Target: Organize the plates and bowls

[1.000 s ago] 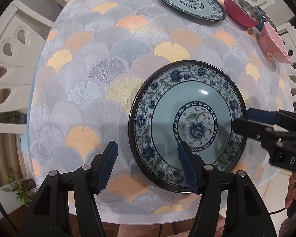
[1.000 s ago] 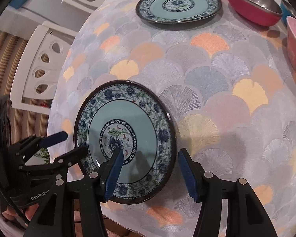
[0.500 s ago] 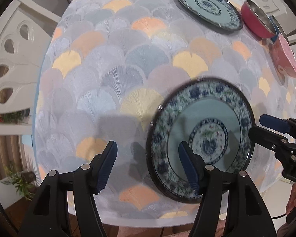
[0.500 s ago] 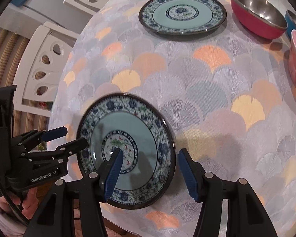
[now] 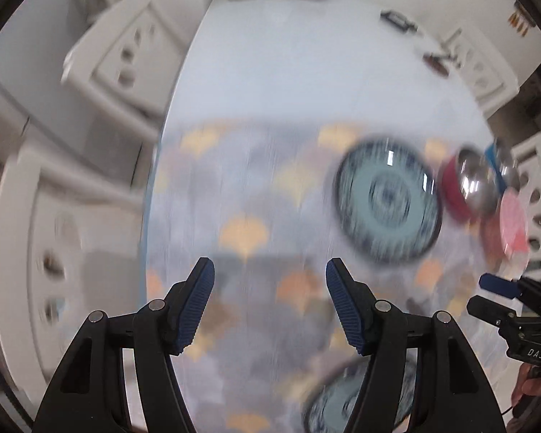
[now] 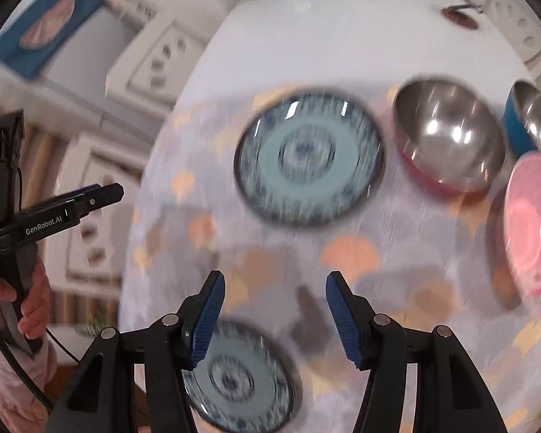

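Note:
Both views are motion-blurred. A blue floral plate [image 6: 241, 382] lies near the table's front edge, behind my right gripper's left finger; it also shows low in the left wrist view [image 5: 328, 404]. A second matching plate [image 6: 308, 158] [image 5: 387, 200] lies farther back. A red steel-lined bowl [image 6: 451, 140] [image 5: 470, 191], a blue bowl [image 6: 532, 119] and a pink bowl [image 6: 533, 227] [image 5: 514, 223] stand at the right. My left gripper [image 5: 269, 306] and right gripper [image 6: 272, 319] are open, empty and raised above the table.
The round table carries a fan-patterned cloth [image 6: 342, 252] over its near half. White chairs [image 5: 126, 57] stand around the left and far side. Small dark items [image 6: 458, 14] lie at the far right of the table.
Both grippers have lifted and tilted up from the near plate, which now sits low in both views. The far plate and the bowls have come toward the middle of the views.

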### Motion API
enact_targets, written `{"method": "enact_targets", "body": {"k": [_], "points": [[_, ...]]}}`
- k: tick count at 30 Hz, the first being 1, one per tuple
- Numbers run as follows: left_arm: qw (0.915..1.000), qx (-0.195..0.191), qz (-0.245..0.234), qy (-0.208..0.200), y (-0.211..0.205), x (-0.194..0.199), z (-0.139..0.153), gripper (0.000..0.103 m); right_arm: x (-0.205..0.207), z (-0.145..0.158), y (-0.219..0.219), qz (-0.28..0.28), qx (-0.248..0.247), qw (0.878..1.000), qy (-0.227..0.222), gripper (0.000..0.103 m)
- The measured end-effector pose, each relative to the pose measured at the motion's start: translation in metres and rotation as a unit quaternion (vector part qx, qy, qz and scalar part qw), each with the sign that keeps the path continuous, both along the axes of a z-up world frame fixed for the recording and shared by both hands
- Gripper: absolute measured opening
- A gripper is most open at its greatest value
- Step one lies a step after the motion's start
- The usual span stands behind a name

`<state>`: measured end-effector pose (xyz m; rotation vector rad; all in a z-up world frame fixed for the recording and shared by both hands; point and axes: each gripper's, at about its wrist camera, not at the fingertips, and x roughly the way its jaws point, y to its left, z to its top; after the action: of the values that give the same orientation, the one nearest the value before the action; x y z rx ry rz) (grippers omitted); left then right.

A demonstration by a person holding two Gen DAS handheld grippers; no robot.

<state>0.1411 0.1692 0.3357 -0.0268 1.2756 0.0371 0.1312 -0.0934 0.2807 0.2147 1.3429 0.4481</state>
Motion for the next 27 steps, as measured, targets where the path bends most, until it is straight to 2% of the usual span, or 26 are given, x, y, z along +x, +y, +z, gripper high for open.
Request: {"method": "enact_targets", "body": {"k": [3,5,8,16,18,23,25,27], "points": [[0.9998,0.0,-0.008,-0.016,-0.003,0.042,0.007,0.063,0.028,0.003,-0.012,-0.042,0.003,0.999,-0.01,0.056],[0.9998,-0.015,-0.01,-0.009,-0.005,0.066,-0.005,0.063,0.04,-0.004,-0.019,-0.068,0.009,0.998,-0.004,0.056],[0.9993,-0.032,-0.021,0.006,-0.018,0.08,-0.028,0.063,0.051,-0.022,-0.029,-0.105,0.02,0.994,0.011,0.056],[0.9957,-0.04,-0.057,0.062,-0.057,0.1,-0.094,0.062,0.066,-0.078,-0.034,-0.161,0.003,0.985,0.054,0.056],[0.995,-0.037,-0.064,0.066,-0.062,0.102,-0.102,0.062,0.067,-0.089,-0.033,-0.168,-0.004,0.984,0.059,0.056],[0.9937,-0.034,-0.077,0.075,-0.071,0.107,-0.12,0.062,0.076,-0.102,-0.027,-0.179,-0.021,0.982,0.053,0.056],[0.9934,-0.033,-0.08,0.076,-0.073,0.107,-0.125,0.056,0.081,-0.101,-0.026,-0.18,-0.026,0.982,0.043,0.056],[0.9928,-0.034,-0.087,0.075,-0.076,0.107,-0.129,0.053,0.086,-0.101,-0.024,-0.177,-0.027,0.983,0.037,0.048]]}}
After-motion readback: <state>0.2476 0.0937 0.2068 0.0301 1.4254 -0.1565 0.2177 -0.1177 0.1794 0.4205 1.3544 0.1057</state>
